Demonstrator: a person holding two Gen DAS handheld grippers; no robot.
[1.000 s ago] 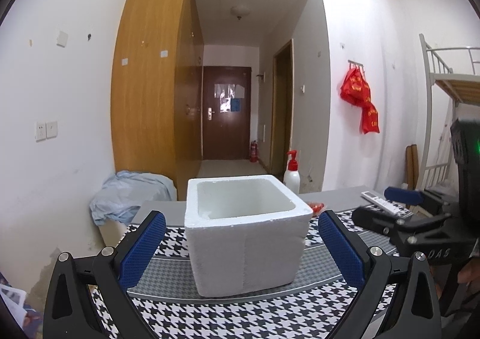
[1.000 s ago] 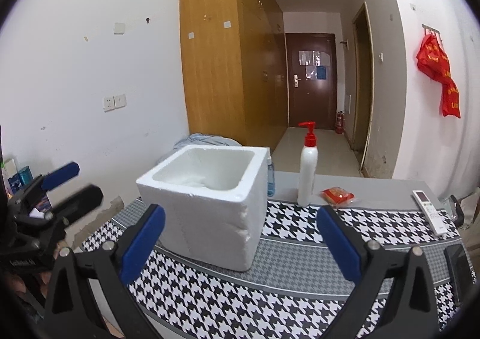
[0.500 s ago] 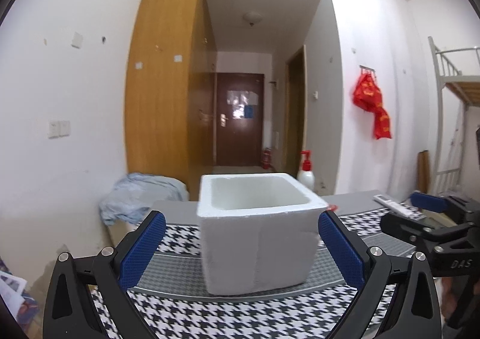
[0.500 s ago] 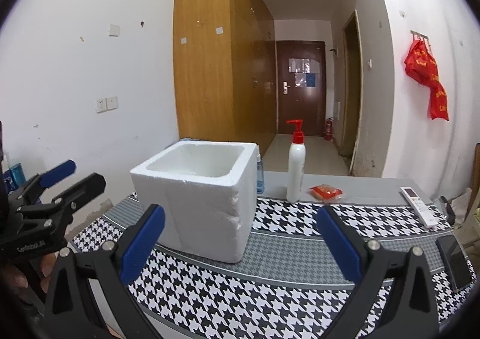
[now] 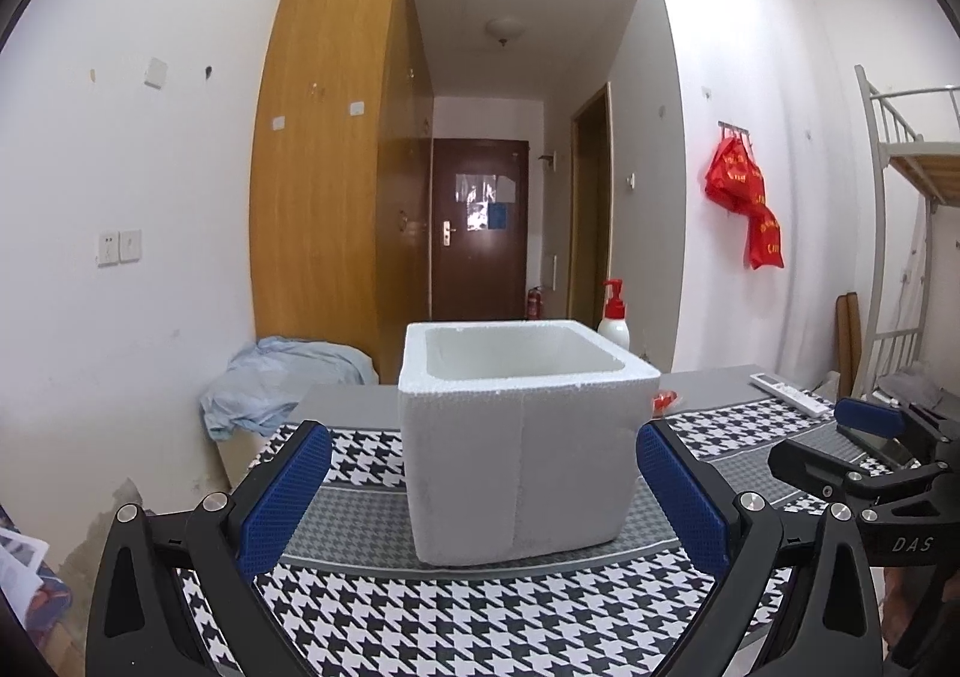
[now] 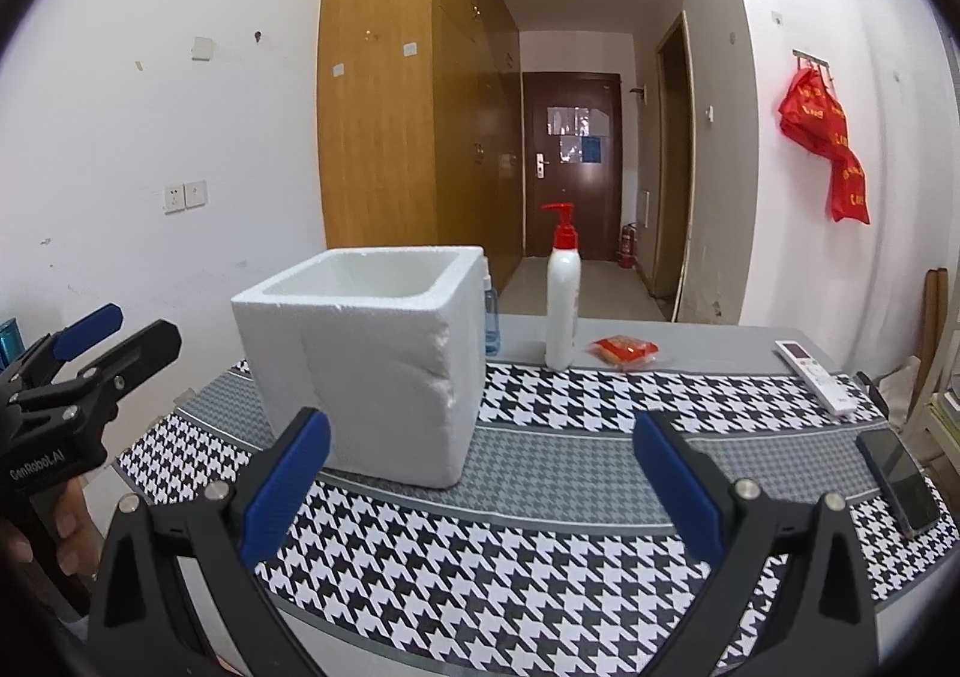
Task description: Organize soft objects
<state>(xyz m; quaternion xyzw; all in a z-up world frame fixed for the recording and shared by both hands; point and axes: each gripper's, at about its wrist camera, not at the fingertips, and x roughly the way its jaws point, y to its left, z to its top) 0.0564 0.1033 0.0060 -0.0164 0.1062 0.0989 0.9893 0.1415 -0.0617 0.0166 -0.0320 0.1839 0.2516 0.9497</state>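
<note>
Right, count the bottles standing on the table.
2. A white plastic pump bottle with a red top stands behind the white foam box, to its right. A blue clear bottle peeks out behind the box's right edge. Others may be hidden.

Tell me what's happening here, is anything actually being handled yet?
Not yet. A person holds both grippers above a houndstooth tablecloth. The left gripper and right gripper are both open and empty. The left one faces a white foam box, which looks empty as far as its inside shows. Behind it stand a pump bottle, a red packet and a remote control. A phone lies at the right.
</note>
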